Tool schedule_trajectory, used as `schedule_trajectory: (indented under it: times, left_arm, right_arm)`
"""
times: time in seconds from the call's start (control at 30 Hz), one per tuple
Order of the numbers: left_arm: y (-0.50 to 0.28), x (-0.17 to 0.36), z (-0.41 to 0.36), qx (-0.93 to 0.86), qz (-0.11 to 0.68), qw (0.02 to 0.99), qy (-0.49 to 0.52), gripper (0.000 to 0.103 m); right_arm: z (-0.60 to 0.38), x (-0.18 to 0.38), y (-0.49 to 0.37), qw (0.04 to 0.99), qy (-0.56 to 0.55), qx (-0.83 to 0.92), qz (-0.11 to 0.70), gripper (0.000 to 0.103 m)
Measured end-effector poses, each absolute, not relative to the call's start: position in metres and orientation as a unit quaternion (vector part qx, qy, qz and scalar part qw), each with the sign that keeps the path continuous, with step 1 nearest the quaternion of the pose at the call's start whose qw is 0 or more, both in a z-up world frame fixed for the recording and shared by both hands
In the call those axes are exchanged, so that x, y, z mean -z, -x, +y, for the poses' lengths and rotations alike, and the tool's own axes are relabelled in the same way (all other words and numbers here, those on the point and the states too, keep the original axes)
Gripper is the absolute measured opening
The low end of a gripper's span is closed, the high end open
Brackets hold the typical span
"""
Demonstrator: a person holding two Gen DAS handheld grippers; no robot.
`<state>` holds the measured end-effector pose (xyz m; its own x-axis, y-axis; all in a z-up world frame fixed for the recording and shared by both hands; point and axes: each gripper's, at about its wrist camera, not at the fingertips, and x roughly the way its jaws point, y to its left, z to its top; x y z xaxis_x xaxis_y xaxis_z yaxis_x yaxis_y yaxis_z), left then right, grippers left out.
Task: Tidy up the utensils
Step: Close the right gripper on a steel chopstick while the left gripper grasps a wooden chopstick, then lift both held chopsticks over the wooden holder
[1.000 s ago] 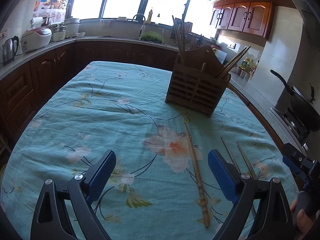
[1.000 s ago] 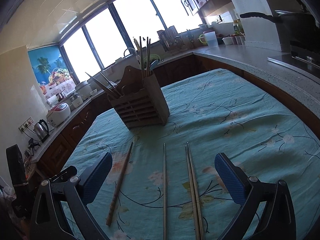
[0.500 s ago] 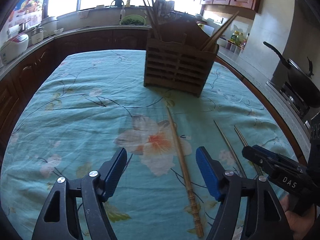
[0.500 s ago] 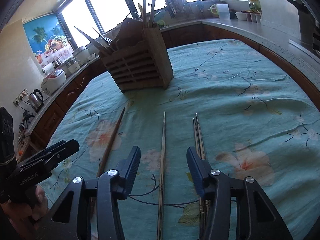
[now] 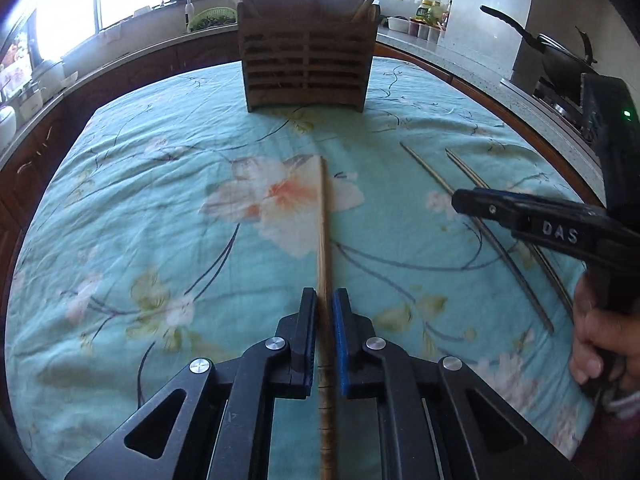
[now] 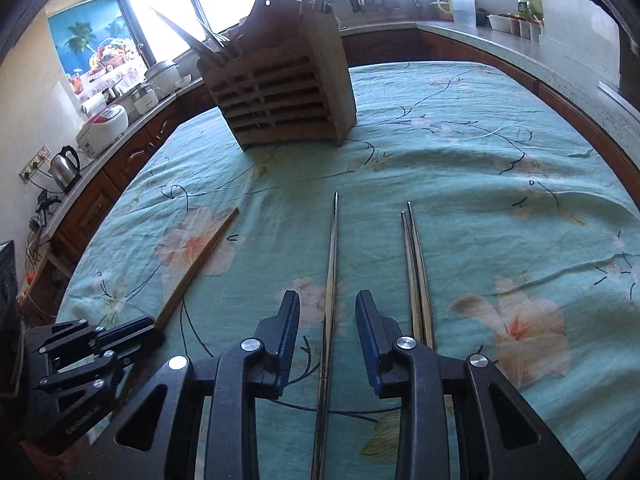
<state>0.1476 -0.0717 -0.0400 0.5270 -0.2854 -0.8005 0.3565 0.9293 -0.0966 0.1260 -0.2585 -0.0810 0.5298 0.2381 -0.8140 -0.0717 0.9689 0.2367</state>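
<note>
**Clerk:** Item one, nearest you: your left gripper point(image 5: 324, 300), its two fingers clamped on the wooden chopstick point(image 5: 323, 224). Pale brown, straight, with ringed grooves at the thick end under the gripper body. It lies lengthwise on the tablecloth point(image 5: 160, 200), tip resting on the printed orange-and-white flower.

**Checker:** And the right side?

**Clerk:** Item two: your right gripper point(image 6: 328, 312), fingers parted, one on either side of a single metal chopstick point(image 6: 331, 264) and not touching it. Thin, silvery, flat on the cloth, pointing away from you.

**Checker:** Anything beside it?

**Clerk:** Item three: a pair of metal chopsticks point(image 6: 416, 264), lying close together, just right of your right gripper's right finger; their near ends pass under that finger's arm. In the left view your right gripper crosses in front of these metal sticks and hides part of them.

**Checker:** Farther out?

**Clerk:** Item four: a slatted wooden utensil holder point(image 5: 306, 64), upright at the far end of the table, well apart from the loose sticks, with chopsticks already standing in its left and right compartments. Item five, the background: a kitchen counter point(image 6: 520, 52) carrying a rice cooker point(image 6: 104, 128) and kettle point(image 6: 66, 168) at left, and a wok point(image 5: 560, 56) on the stove at right.
</note>
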Motion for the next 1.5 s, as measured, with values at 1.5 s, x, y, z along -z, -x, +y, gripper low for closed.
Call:
schedule_trajectory:
  times: [1.5]
  left_arm:
    - [-0.187,-0.021,-0.035,0.227,0.382,0.895,0.03,0.004]
  right_arm:
    - [-0.254,0.013,-0.145,0.896,-0.099,-0.121,0.416,0.004]
